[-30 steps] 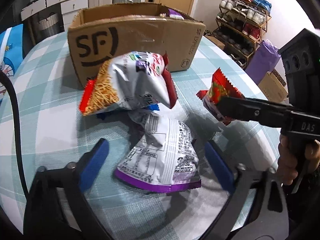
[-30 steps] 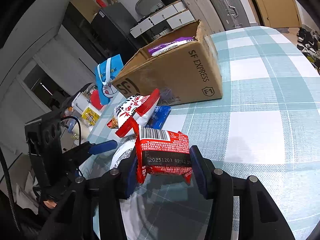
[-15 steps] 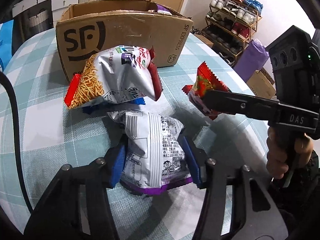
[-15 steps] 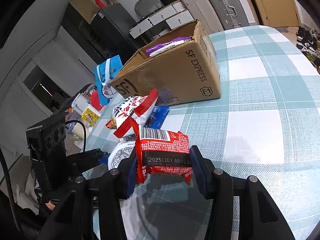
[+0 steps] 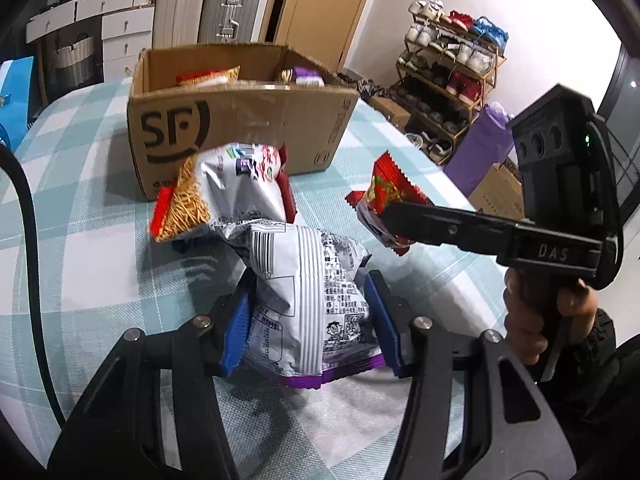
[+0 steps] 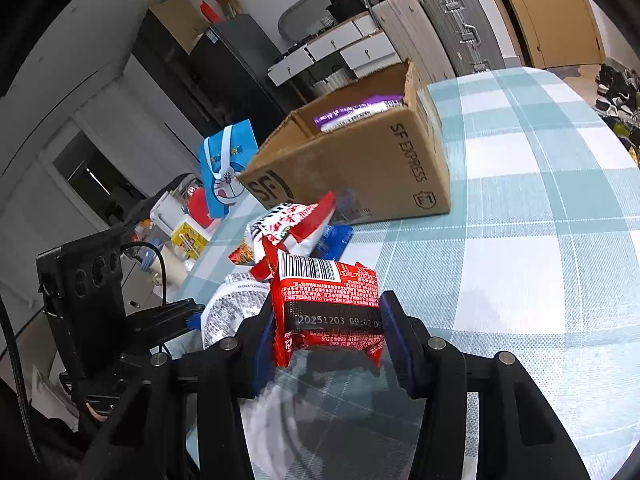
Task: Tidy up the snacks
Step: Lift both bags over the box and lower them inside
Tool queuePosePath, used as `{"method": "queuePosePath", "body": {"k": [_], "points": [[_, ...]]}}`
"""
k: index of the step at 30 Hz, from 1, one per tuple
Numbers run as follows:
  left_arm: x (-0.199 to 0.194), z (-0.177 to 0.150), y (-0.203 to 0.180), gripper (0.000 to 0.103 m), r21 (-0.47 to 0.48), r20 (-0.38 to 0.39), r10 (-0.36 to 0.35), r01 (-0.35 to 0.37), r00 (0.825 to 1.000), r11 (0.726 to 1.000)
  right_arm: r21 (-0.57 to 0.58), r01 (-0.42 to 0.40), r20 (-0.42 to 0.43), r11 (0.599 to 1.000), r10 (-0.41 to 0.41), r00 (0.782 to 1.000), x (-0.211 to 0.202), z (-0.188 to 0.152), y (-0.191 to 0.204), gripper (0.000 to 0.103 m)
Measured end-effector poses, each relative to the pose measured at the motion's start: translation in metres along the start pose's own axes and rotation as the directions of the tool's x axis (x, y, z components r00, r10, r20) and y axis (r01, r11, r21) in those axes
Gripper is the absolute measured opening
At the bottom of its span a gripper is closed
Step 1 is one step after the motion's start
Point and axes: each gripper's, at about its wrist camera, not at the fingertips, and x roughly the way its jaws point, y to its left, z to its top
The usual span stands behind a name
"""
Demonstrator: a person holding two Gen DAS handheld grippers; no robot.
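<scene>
Both loaded: your left gripper (image 5: 308, 316) pinches the white purple-edged snack bag (image 5: 308, 300), right gripper (image 6: 328, 336) clamps the red packet (image 6: 328, 308). Next, carry both over the SF cardboard box (image 5: 240, 120) rim and release inside.

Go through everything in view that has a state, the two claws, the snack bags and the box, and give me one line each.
Left claw: shut on the silver purple-edged snack bag.
Silver purple-edged snack bag: gripped at its sides, crumpled.
Right claw: shut on the small red snack packet.
Small red snack packet: gripped, barcode side to the camera.
Silver noodle-picture snack bag: lying loose on the table, sealed.
Brown cardboard SF box: open-topped, snacks inside.
</scene>
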Motion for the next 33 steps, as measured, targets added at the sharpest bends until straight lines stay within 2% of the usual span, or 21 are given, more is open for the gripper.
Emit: {"method": "queuePosePath", "body": {"k": [13, 24, 33], "points": [[-0.043, 0.013, 0.003, 0.051, -0.030, 0.086, -0.002, 0.004, 0.996, 1.000, -0.026, -0.010, 0.050, 1.000, 0.011, 0.999, -0.018, 0.005, 0.013, 0.049], [-0.071, 0.033, 0.014, 0.051, -0.069, 0.171, 0.034, -0.023, 0.985, 0.997, -0.060, -0.004, 0.104, 0.998, 0.010, 0.995, -0.032, 0.014, 0.028, 0.049], [-0.070, 0.064, 0.025, 0.051, -0.084, 0.222, 0.077, -0.059, 0.972, 0.995, -0.082, 0.000, 0.157, 0.997, 0.013, 0.988, -0.037, 0.035, 0.036, 0.049]]}}
